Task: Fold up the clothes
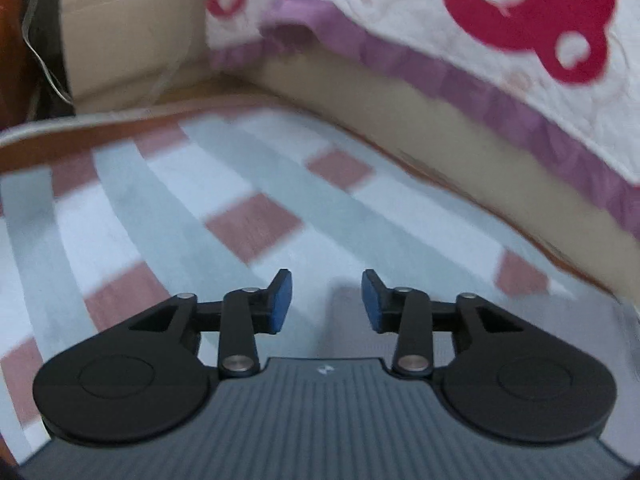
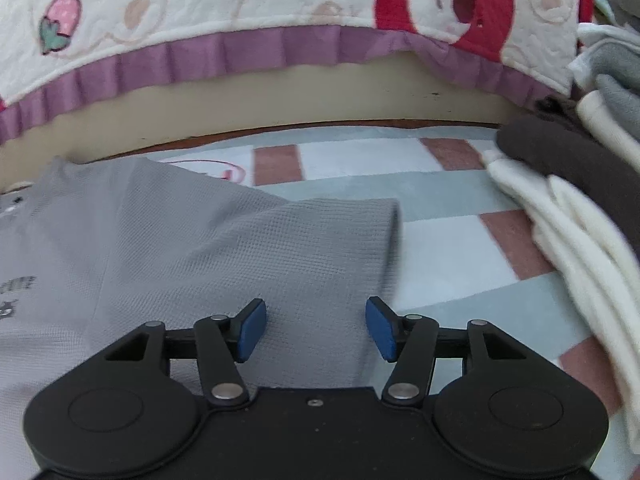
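Note:
A grey waffle-knit T-shirt (image 2: 168, 248) lies flat on the checked cloth (image 2: 432, 216), its short sleeve pointing right. My right gripper (image 2: 316, 328) is open and empty, hovering just above that sleeve near its lower edge. My left gripper (image 1: 326, 302) is open and empty above the bare checked cloth (image 1: 224, 208); the shirt does not show in the left wrist view, which is blurred by motion.
A pile of cream, dark brown and grey clothes (image 2: 576, 208) sits at the right. A white quilt with red bears and a purple frill (image 2: 256, 52) hangs over a beige mattress edge behind; it shows in the left view too (image 1: 500, 40). A cardboard box (image 1: 132, 32) stands far left.

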The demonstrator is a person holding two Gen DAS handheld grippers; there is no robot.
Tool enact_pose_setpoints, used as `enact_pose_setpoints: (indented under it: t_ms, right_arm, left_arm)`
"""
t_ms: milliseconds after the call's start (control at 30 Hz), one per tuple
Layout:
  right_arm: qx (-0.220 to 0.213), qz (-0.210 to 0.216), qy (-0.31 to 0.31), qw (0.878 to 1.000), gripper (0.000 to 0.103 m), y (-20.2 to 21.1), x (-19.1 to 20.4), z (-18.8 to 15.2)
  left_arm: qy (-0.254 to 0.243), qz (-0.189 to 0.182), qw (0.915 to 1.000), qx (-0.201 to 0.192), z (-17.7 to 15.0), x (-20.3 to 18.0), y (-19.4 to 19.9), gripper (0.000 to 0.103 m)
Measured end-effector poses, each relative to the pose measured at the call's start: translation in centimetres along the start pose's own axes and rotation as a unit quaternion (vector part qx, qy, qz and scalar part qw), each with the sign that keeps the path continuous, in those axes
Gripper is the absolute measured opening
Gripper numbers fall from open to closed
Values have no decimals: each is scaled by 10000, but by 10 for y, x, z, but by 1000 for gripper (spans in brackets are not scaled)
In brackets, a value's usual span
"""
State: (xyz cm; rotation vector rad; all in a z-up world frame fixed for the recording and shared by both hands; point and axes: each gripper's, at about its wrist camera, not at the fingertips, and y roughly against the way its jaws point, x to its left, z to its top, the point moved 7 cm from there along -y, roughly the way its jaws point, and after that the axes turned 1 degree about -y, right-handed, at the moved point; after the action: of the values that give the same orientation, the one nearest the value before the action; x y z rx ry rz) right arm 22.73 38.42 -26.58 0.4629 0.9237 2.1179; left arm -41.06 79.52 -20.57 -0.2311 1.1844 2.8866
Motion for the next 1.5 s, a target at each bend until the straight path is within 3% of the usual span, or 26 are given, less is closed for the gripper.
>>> enact_pose_setpoints:
  t_ms: [233,333,433,467,533,567,667,767,833,900,933,1000,1100,1200,1433,1467,1500]
  right_arm:
    - [17,-110,-605,9981,65,-10,-30,7]
    - [95,2,-537,9985,78,-17,-20,9]
    - [-183,88,-231,9995,87,-19,-6,24]
    - [-291,110,-130,9994,83,-19,-2,29]
    - [-505,155,71,9986,19,-20,6,39]
    - [-612,177,172,9978,4,-20,11,44]
    - [-1147,23,493,9922,4,-8,17,64]
    - [-946,-531,1235,9864,6,-20,22,65]
    - [-784,-945,1569,9800,14,-24,22,56]
    - [-769,-1169,1389,9804,31,-16,16,49]
    - [-769,-1064,1104,9852,31,-7,12,45]
    - [-602,-407,530,9959,31,11,10,30]
    - [-276,726,-180,9968,38,39,11,5]
    - [171,1904,-310,9811,46,61,26,-28]
    - [946,2624,112,9602,48,66,58,-72]
    - [1151,2984,68,9474,47,67,65,-77]
    - [1406,3413,-16,9294,38,70,73,-81]
  left_arm:
    - [-222,-203,9984,479,-25,-19,-7,41]
    - [-313,-264,9971,645,-34,-26,-12,41]
    - [-274,-253,9968,712,-34,-24,-16,41]
    - [-282,-242,9967,720,-34,-24,-16,41]
    - [-297,-218,9966,736,-34,-25,-16,41]
    - [-304,-207,9965,744,-34,-25,-16,41]
    - [-327,-172,9964,768,-34,-25,-16,41]
    - [-350,-136,9961,792,-34,-26,-16,41]
    - [-365,-113,9960,808,-34,-26,-16,41]
    - [-377,-97,9958,826,-34,-27,-15,41]
    - [-333,-222,9954,873,-37,-28,-9,41]
    - [-243,-471,9939,966,-43,-30,3,41]
    - [-108,-845,9902,1105,-52,-33,22,43]
    - [-6,-1230,9838,1306,-65,-36,40,45]
    - [-476,-1747,9646,1916,-114,-41,67,51]
    - [-555,-1810,9613,1999,-121,-41,71,53]
    - [-636,-1872,9580,2079,-128,-41,75,55]
